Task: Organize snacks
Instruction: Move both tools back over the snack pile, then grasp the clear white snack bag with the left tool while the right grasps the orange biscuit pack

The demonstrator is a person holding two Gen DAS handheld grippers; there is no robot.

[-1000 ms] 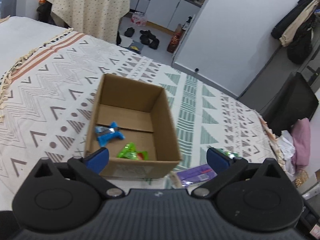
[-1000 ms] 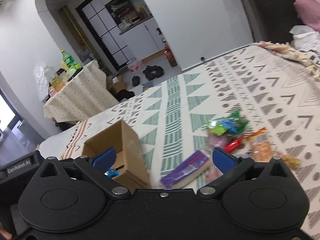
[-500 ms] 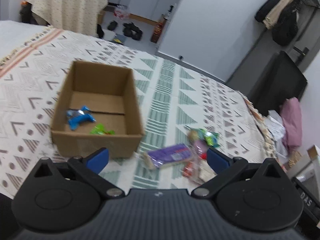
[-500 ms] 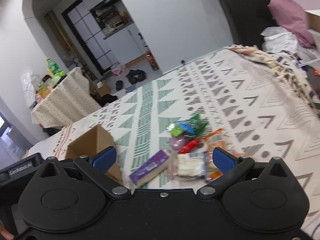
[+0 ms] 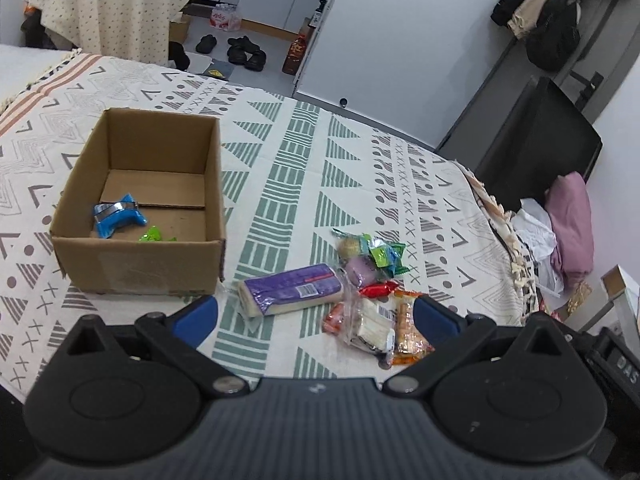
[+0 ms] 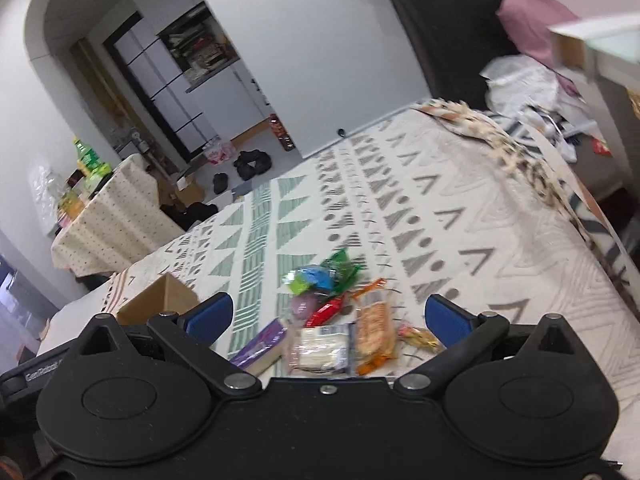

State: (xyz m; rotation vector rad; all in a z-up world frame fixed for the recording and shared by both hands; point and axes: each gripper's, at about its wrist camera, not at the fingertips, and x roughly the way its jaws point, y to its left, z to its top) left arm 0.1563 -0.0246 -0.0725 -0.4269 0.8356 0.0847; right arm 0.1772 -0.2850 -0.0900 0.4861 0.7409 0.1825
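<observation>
An open cardboard box (image 5: 138, 264) stands on the patterned bed cover and holds a blue snack (image 5: 118, 216) and a green snack (image 5: 154, 235). To its right lies a pile of snacks: a purple pack (image 5: 290, 289), a clear white pack (image 5: 374, 326), an orange pack (image 5: 408, 334) and green packets (image 5: 384, 254). My left gripper (image 5: 316, 316) is open and empty above the pile's near side. My right gripper (image 6: 328, 316) is open and empty over the same pile (image 6: 340, 332); the box corner (image 6: 160, 300) shows at its left.
The bed cover (image 5: 360, 184) ends in a fringed edge at the right (image 5: 520, 264), with clothes and a pink pillow (image 5: 568, 224) beyond. A covered table (image 6: 108, 216) with bottles stands at the far left. Shoes (image 5: 244, 50) lie on the floor.
Both grippers have swung to the right, from the box toward the snack pile. The pile now sits between the fingers in both views. Both grippers stay open.
</observation>
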